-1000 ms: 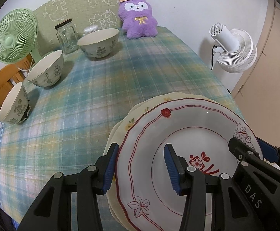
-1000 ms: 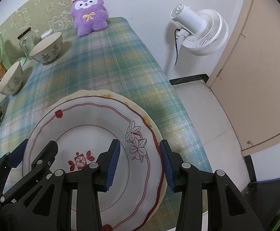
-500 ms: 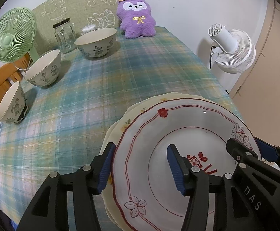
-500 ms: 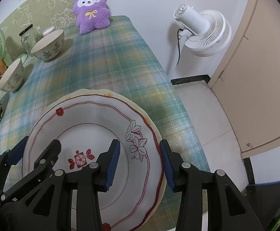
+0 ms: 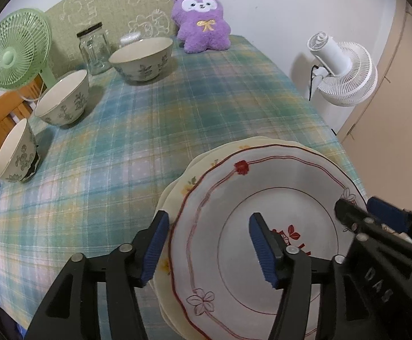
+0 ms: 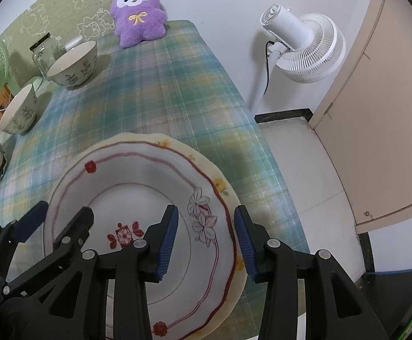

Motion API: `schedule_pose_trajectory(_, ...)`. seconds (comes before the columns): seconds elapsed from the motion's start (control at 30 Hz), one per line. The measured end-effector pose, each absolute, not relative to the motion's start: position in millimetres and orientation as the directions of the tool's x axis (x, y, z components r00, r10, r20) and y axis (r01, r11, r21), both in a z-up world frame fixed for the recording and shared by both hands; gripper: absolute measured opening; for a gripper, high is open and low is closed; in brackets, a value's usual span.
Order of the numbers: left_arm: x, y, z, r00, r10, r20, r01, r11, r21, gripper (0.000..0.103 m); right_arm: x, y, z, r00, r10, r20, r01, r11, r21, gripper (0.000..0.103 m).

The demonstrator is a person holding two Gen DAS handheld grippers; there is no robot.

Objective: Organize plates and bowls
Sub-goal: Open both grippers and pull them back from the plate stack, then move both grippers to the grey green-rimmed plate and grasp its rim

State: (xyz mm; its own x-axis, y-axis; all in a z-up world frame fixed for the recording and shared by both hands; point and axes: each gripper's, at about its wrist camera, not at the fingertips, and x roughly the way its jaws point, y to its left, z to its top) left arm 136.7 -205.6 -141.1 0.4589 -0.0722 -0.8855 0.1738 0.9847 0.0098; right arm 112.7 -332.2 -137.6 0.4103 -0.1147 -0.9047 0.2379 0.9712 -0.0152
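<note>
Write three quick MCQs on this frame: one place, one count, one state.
1. Where does the purple plush toy sit?
A. At the far end of the plaid-clothed table, against the wall
B. On the floor
C. Inside a bowl

2. How many floral ceramic bowls stand on the table?
A. Two
B. Three
C. Five

3. How does the white plate with the red line border lie?
A. Upside down
B. Broken in two
C. Face up on a cream plate with yellow flowers

Key: 1 A, the toy leans on the wall at the table's far end. 2 B, three bowls line the left edge. 3 C, the cream rim shows beneath the white plate.
</note>
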Motion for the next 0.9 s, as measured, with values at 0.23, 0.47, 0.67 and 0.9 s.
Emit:
schedule_pose_trajectory(0.23, 148, -192, -122, 0.458, -0.057, -0.887, 0.145, 0.989, 0.012, 0.081, 135, -317, -112, 0.456, -0.024, -0.889, 0.137, 0.99, 0.043, 0.062)
schedule_pose_trajectory(0.47, 165, -168, -86, 0.535, -0.01, -0.845, 0.065, 0.997, 0.029, 0.083, 163, -285, -80, 0.511, 0.056, -0.858, 0.021, 0.997, 0.077, 0.069)
schedule_pose_trajectory(0.67, 171, -132, -66, 0.567, 0.018, -0.823, 0.005, 1.0, 0.025, 0.087, 183, -248, -64, 0.511, 0.102, -0.853, -0.042, 0.995, 0.094, 0.07)
schedule_pose_trajectory(0.9, 180, -69, -59, 0.585, 0.023, -0.811, -0.045, 0.999, -0.004, 0.091, 195, -185, -53, 0.548, 0.105, -0.83, -0.076, 0.994, 0.076, 0.07)
